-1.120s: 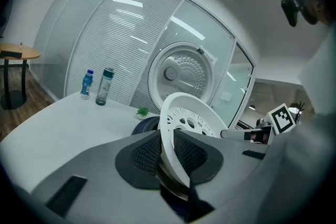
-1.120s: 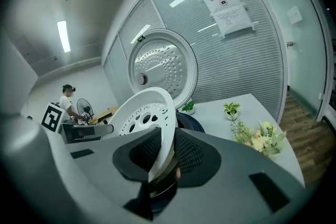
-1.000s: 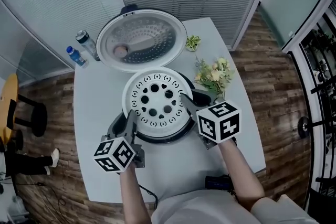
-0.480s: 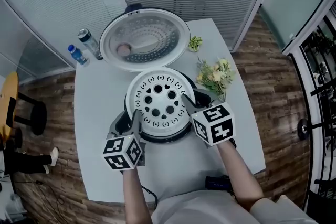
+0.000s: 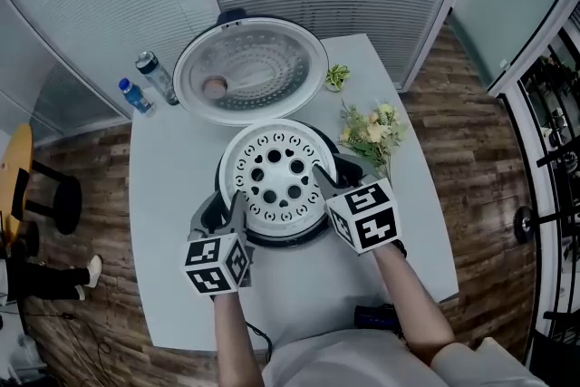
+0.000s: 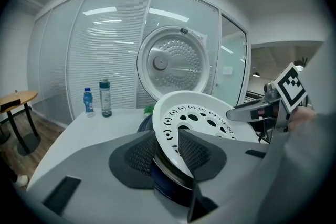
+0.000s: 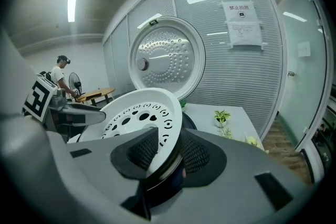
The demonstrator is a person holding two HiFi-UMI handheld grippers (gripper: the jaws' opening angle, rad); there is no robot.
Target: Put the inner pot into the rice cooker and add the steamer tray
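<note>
Frosted glass partitions stand behind a pale surface (image 5: 163,195), where the rice cooker (image 5: 272,242) sits near the middle with its lid (image 5: 249,68) tipped open on the far side. The white perforated steamer tray (image 5: 276,175) lies in the cooker's mouth. A metallic edge under its rim is probably the inner pot.

The left gripper (image 5: 237,199) and right gripper (image 5: 319,177) sit at the tray's near-left and near-right rim. Both pairs of jaws have just been opening. They now stand apart, with the rim between the pads but apparently not pinched.

The main risk is in drawing back: a pad that catches the rim would lift or tilt the tray out of its seat. Unequal withdrawal could cock it sideways, so the lid might not close. A wide swing to the right could also brush the flowers (image 5: 372,130) just beside that gripper.
</note>
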